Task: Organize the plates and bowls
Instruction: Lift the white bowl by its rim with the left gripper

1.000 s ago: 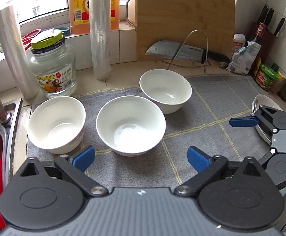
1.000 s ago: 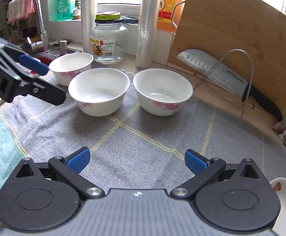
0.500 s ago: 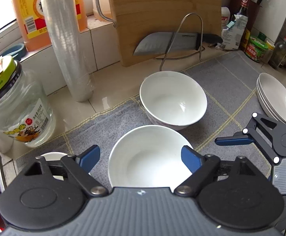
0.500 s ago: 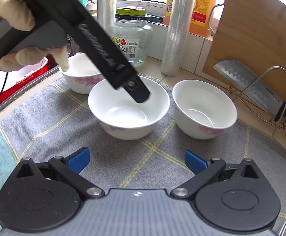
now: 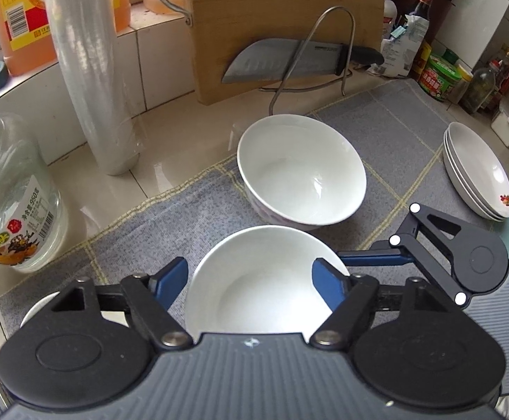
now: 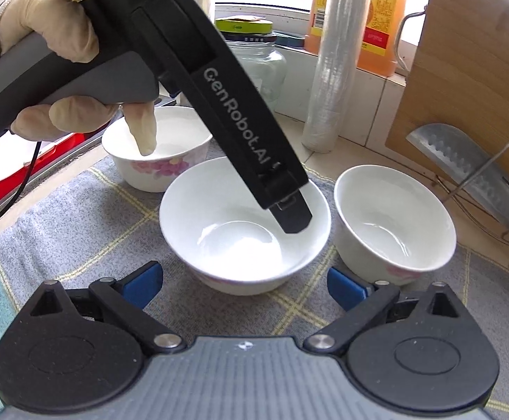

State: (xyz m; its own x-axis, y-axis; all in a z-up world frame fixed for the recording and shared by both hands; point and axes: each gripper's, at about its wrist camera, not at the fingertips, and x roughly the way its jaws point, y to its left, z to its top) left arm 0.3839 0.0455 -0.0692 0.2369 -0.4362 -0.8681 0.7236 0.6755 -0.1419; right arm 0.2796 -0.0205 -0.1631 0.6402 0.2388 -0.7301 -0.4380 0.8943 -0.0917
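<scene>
Left wrist view: left gripper (image 5: 251, 280) is hanging open over the middle bowl (image 5: 254, 280), jaws straddling the right part of its rim, w/ one finger inside the bowl and one outside, per right wrist view; nothing gripped. Bowl is sitting on the gray mat (image 5: 170, 217), directly below the gripper. Far bowl (image 5: 301, 171) is lying straight ahead, almost touching the middle one. Third bowl (image 6: 156, 154) is sitting to the left. Right gripper (image 6: 244, 285) is hovering open just short of the middle bowl, empty. Plate stack (image 5: 478, 171) is well apart, right. Judgement: left is nearer; next is closing on the rim.
</scene>
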